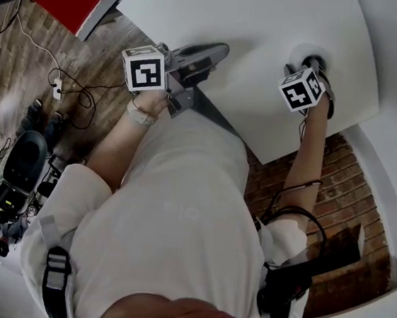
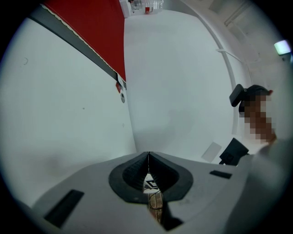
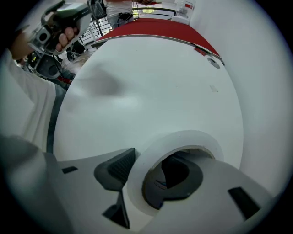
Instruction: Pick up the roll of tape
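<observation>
Tape roll [image 3: 192, 138], white, lies flat on the white table [image 3: 151, 77] near its curved edge. It is recorded first as the item under examination, and the remaining findings run by size. Table: pale rounded top, standing over a brick-pattern floor [image 1: 339, 178]. Person [image 1: 178, 209]: white shirt, both arms stretched forward to the table, a gripper in each hand. Left gripper [image 2: 148, 171]: held level at the table's near edge, well apart from the roll. Its jaws are fully together, the dark pads meeting along one line with nothing between them. Right gripper [image 3: 146, 172]: pointed straight down onto the roll, jaws wide apart and straddling the roll's wall. One pad [image 3: 116, 168] stands just outside the outer face and the other is down inside the core opening. Contact between the outer pad and the roll cannot be confirmed, and no clamping is evident. The roll rests on the table surface, not lifted. Marker cube [image 1: 302, 89] on the right gripper sits over the roll in the head view and hides most of it.
</observation>
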`<state>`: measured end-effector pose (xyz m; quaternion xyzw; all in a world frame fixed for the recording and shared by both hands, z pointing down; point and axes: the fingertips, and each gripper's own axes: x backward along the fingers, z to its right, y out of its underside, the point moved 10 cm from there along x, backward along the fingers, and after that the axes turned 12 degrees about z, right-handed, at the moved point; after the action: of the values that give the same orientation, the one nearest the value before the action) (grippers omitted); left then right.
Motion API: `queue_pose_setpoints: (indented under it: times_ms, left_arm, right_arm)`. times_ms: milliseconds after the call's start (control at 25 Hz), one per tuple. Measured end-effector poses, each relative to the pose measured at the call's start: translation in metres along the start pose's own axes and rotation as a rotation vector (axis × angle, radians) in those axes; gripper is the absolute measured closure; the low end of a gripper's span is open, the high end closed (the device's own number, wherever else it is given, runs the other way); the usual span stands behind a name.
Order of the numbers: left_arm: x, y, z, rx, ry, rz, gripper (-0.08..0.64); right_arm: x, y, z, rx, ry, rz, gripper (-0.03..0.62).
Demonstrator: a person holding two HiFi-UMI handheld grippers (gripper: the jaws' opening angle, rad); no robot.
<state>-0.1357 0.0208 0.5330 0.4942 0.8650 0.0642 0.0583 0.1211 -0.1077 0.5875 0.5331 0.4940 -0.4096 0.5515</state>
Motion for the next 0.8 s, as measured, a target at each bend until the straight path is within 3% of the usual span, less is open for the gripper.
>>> queue_pose_setpoints:
  times_ms: [240, 480, 800]
  left_arm:
    - [-0.0010, 0.0019, -0.0049, 0.026, -0.001, -0.006, 0.552]
    - [0.0010, 0.0009, -0.0050, -0.001, -0.007, -0.016, 0.552]
    - [0.0018, 0.0064, -0.0111, 0.054, -0.012, -0.001, 0.552]
  right_arm:
    - [-0.0043, -0.0070, 0.0016, 0.007, -0.048, -0.052, 0.422]
    - [-0.0039, -0.0106, 0.0004, -0.002, -0.085, -0.078, 0.431]
    - [-0.0054, -0.0110, 0.0038, -0.020, -0.095, -0.089, 0.434]
